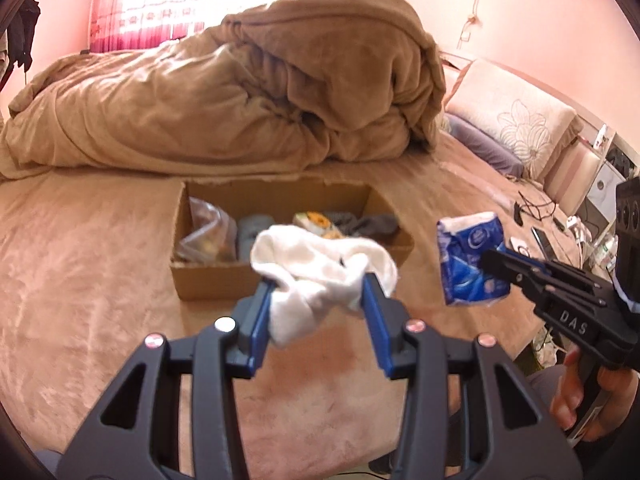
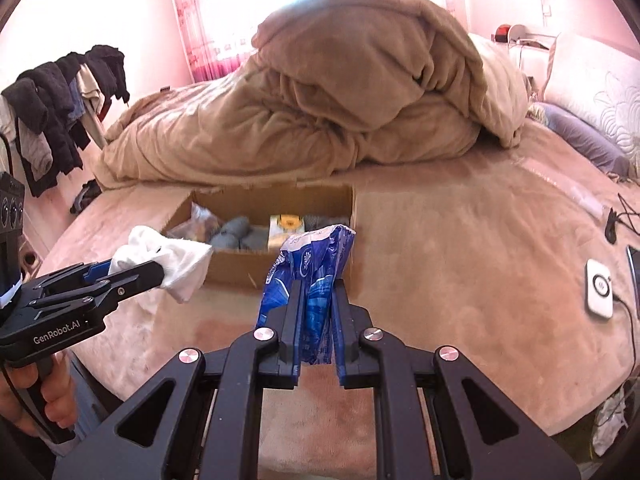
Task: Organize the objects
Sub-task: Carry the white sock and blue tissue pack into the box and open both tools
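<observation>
My left gripper (image 1: 318, 280) is shut on a white sock (image 1: 320, 268) bunched between its blue pads, held above the bed in front of an open cardboard box (image 1: 208, 276). My right gripper (image 2: 316, 286) is shut on a blue tissue pack (image 2: 312, 272), also lifted over the bed. In the left wrist view the right gripper (image 1: 494, 266) and its tissue pack (image 1: 468, 256) hang to the right of the box. In the right wrist view the left gripper (image 2: 160, 270) with the sock (image 2: 168, 258) is at the left. The box (image 2: 240, 270) holds grey socks (image 2: 236, 236), a clear bag and a yellow-white pack.
A heaped tan duvet (image 1: 248, 80) lies behind the box on the pink-brown bed cover (image 2: 460, 260). Pillows (image 1: 516, 120) lean at the headboard on the right. A white charger (image 2: 599, 294), cables and a phone lie at the bed's right edge. Clothes (image 2: 52, 112) hang at the left.
</observation>
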Demonstrator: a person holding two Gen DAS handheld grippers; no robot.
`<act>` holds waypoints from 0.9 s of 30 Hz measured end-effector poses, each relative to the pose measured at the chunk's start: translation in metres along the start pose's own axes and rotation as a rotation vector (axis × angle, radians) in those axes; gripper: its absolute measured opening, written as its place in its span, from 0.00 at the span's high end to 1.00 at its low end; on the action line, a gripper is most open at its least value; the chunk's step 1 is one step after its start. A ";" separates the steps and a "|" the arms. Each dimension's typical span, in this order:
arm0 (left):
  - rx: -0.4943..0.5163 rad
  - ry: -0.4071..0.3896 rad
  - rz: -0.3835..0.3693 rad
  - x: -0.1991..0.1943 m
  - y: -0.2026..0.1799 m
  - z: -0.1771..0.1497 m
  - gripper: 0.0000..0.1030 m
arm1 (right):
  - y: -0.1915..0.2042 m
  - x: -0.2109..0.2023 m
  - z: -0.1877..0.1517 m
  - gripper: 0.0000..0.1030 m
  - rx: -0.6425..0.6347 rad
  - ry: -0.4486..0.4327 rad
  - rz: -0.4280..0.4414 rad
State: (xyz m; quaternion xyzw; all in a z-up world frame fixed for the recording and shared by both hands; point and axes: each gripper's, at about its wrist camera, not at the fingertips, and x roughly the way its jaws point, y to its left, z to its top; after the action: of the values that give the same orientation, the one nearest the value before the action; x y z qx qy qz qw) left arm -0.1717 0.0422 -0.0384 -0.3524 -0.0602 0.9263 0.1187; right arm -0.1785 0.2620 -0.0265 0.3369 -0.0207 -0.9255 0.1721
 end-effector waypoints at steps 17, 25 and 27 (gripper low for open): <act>-0.012 -0.010 0.033 0.027 0.020 0.049 0.58 | 0.013 0.026 0.062 0.90 -0.026 -0.034 0.047; -0.056 0.007 0.033 0.049 0.035 0.051 0.58 | 0.009 0.053 0.048 0.79 -0.076 0.045 0.007; -0.060 0.010 0.031 0.047 0.037 0.049 0.58 | 0.006 0.060 0.037 0.41 -0.079 0.085 0.020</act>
State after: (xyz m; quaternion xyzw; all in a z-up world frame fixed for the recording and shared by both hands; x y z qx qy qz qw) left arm -0.2453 0.0174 -0.0396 -0.3612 -0.0821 0.9241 0.0941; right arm -0.2429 0.2335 -0.0345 0.3685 0.0196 -0.9086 0.1954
